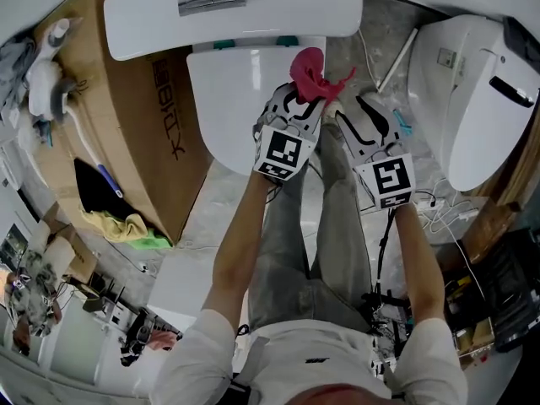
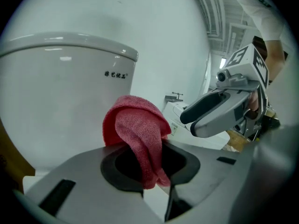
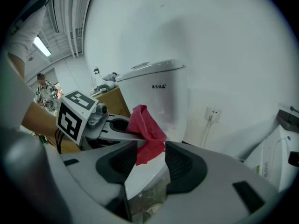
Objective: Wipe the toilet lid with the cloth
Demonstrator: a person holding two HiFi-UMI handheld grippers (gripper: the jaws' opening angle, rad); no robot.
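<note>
The white toilet lid (image 1: 236, 99) lies closed below the tank (image 1: 228, 7). My left gripper (image 1: 305, 101) is shut on a red cloth (image 1: 310, 72), held bunched above the lid's right edge. In the left gripper view the red cloth (image 2: 140, 134) droops between the closed jaws, in front of the tank (image 2: 65, 78). My right gripper (image 1: 354, 110) hovers just right of the cloth, off the lid's side. Its jaws stand open and hold nothing; the cloth (image 3: 147, 134) hangs just beyond them, with the lid (image 3: 140, 181) below. The right gripper (image 2: 196, 118) also shows in the left gripper view.
A large cardboard box (image 1: 143, 116) stands against the toilet's left side, with a yellow-green rag (image 1: 126, 226) on the floor beside it. A second white toilet (image 1: 472, 91) stands at the right. Cables (image 1: 439, 213) trail on the floor. A wall socket (image 3: 212, 113) sits behind.
</note>
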